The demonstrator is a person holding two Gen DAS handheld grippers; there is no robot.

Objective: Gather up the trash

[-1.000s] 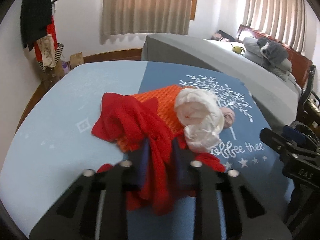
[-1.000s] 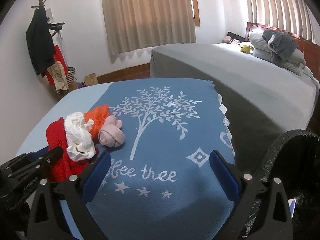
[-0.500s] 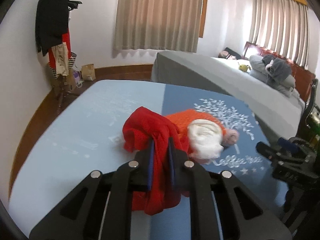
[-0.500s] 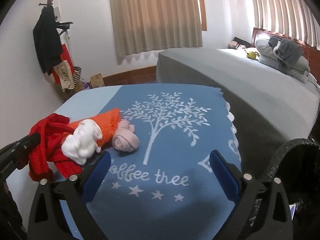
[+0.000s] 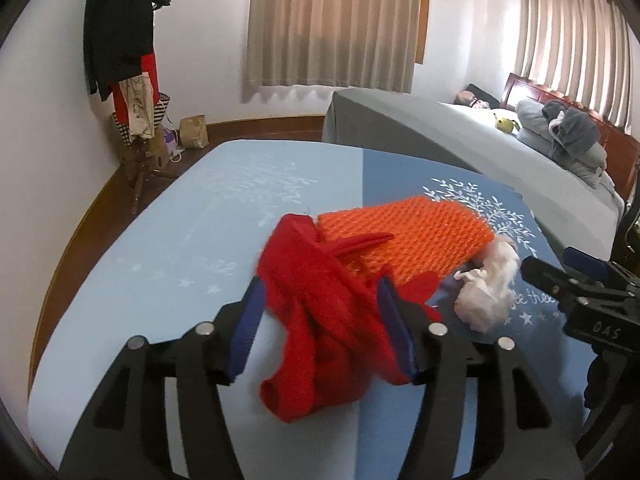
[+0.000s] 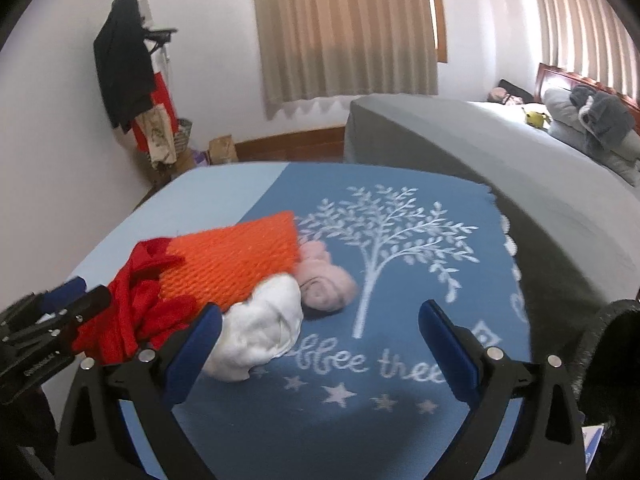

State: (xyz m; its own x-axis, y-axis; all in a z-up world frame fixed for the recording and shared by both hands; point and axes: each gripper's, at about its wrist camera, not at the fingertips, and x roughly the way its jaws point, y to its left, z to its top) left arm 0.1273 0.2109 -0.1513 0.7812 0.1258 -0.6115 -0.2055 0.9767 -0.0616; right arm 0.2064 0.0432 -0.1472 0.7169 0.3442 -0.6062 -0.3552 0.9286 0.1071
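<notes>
A pile of scraps lies on the blue tree-print cloth. It holds a red cloth, an orange mesh piece, a white wad and a pink wad. My left gripper is at the pile's near left side, and its jaws are opening. The red cloth slumps loosely between them, one fold brushing the right pad. My right gripper stands wide open just in front of the white wad, with bare cloth between its fingers. The white wad lies right of the orange mesh.
A black trash bag stands at the right edge beside the blue surface. A grey bed with pillows lies behind on the right. A coat stand with clothes and some bags is in the far left corner.
The left gripper's jaws spread apart and the red cloth dropped slack between them. The white wad slid off the orange mesh toward the right. The right gripper moved in closer to the pile.
</notes>
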